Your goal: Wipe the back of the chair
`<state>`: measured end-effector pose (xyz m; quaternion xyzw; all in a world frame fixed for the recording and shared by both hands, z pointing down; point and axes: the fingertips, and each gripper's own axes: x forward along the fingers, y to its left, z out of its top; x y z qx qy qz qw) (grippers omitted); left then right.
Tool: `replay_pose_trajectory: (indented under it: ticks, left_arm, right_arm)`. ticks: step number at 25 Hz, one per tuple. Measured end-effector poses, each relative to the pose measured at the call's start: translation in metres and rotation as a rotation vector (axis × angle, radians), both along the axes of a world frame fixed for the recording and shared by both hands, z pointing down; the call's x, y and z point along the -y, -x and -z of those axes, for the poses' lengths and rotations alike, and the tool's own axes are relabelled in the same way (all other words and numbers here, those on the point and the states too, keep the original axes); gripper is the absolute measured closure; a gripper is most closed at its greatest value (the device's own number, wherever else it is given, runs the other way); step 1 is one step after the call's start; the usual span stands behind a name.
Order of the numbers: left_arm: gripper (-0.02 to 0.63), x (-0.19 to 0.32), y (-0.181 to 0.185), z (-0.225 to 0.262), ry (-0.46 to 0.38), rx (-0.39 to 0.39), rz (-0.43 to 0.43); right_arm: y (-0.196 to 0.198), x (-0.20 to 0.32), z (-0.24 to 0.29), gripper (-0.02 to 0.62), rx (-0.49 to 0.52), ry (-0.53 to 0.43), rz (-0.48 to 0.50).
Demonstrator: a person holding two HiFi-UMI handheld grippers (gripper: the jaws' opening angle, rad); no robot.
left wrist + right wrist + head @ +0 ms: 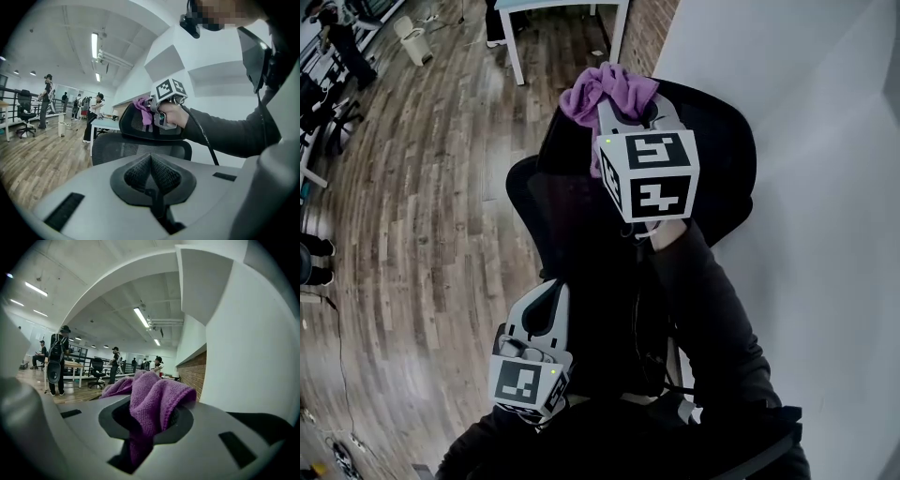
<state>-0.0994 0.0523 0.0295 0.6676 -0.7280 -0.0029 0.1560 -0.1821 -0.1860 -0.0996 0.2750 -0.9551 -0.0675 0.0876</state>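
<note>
Purple cloth (598,87) in right tongs (630,103), on headrest (717,141)

No words, brand names, numbers or signs can be read anywhere in these views. The only printed marks are black-and-white square patterns on the marker cube (649,175) of the right claw (150,420) and on the marker cube (528,384) of the left claw (152,176). They are blocky codes, not letters or digits.
</note>
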Motion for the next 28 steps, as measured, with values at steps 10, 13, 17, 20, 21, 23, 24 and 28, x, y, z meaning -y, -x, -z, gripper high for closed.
replay_pose_trajectory:
  ticks: [10,13,17,20,21,23,24,28]
  left_arm:
    - [0.606,0.008,-0.018,0.012,-0.009,0.0,-0.044]
    - [0.606,0.011,-0.025,0.012,-0.012,0.004,-0.065]
    - [0.606,0.014,-0.036,0.012,-0.019,-0.008,-0.086]
    - [0.606,0.016,-0.043,0.013,-0.021,0.012,-0.104]
    - [0.606,0.017,-0.046,0.013,-0.024,0.014,-0.109]
    - [0.606,0.019,-0.049,0.015,-0.03,0.013,-0.12]
    - [0.606,0.02,-0.051,0.016,-0.031,0.011,-0.125]
    - [0.606,0.019,-0.06,0.02,-0.039,0.001,-0.149]
  right_arm:
    - [-0.039,0.027,0.003,0.526,-0.074,-0.015,-0.111]
    - [-0.054,0.036,0.002,0.526,-0.096,-0.021,-0.154]
    - [-0.074,0.044,0.0,0.526,-0.122,-0.021,-0.202]
    - [-0.09,0.05,0.0,0.526,-0.134,-0.015,-0.234]
    - [-0.095,0.052,-0.001,0.526,-0.138,-0.012,-0.245]
    - [-0.105,0.056,0.0,0.526,-0.146,-0.011,-0.269]
    - [-0.109,0.057,0.001,0.526,-0.151,-0.012,-0.283]
    - [-0.127,0.057,0.005,0.526,-0.164,-0.01,-0.325]
